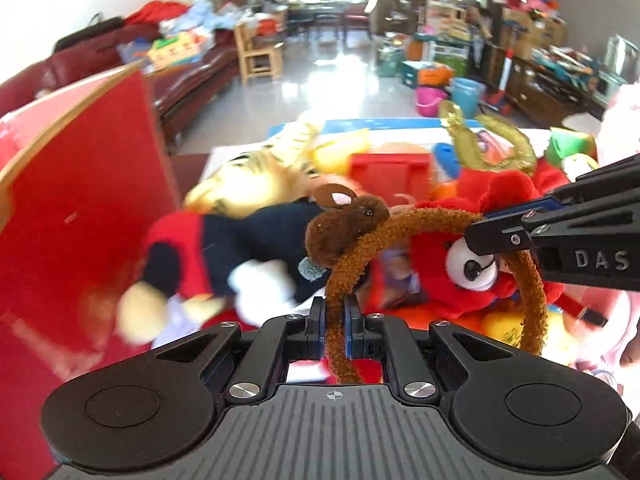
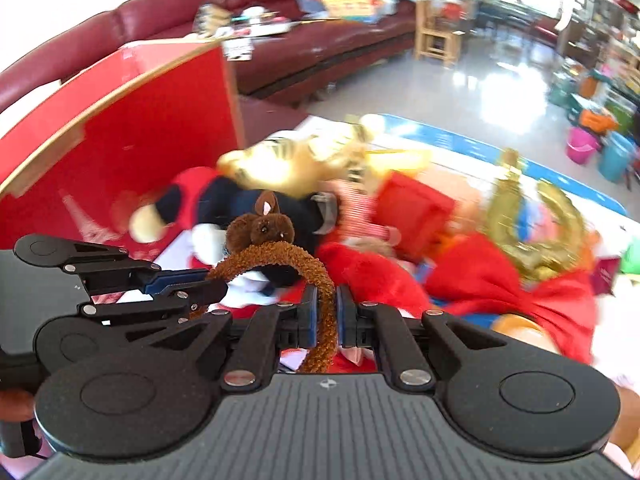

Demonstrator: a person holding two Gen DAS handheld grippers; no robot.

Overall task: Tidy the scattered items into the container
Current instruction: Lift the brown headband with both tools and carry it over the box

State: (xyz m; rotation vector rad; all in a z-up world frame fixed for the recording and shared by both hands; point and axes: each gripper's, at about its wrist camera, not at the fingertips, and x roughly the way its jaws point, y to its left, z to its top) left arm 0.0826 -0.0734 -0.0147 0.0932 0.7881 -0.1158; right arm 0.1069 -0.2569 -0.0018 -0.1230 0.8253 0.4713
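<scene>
A brown fuzzy headband [image 1: 420, 220] [image 2: 288, 256] with a small brown plush mouse [image 1: 344, 228] [image 2: 260, 232] on its top hangs above a pile of toys. My left gripper [image 1: 335, 308] is shut on one end of the band. In the right wrist view it reaches in from the left [image 2: 218, 286]. My right gripper [image 2: 327, 300] is shut on the other end and enters the left wrist view from the right [image 1: 476, 232]. The red box [image 1: 80, 180] [image 2: 140, 140] with a gold rim stands to the left, its inside hidden.
Under the band lie a red and navy plush doll [image 1: 224, 252], a striped tiger plush [image 2: 288, 160], a red plush with big eyes [image 1: 452, 276], a red block [image 1: 388, 176] and a gold balloon [image 2: 536, 216]. A dark red sofa [image 2: 320, 40] stands behind the box.
</scene>
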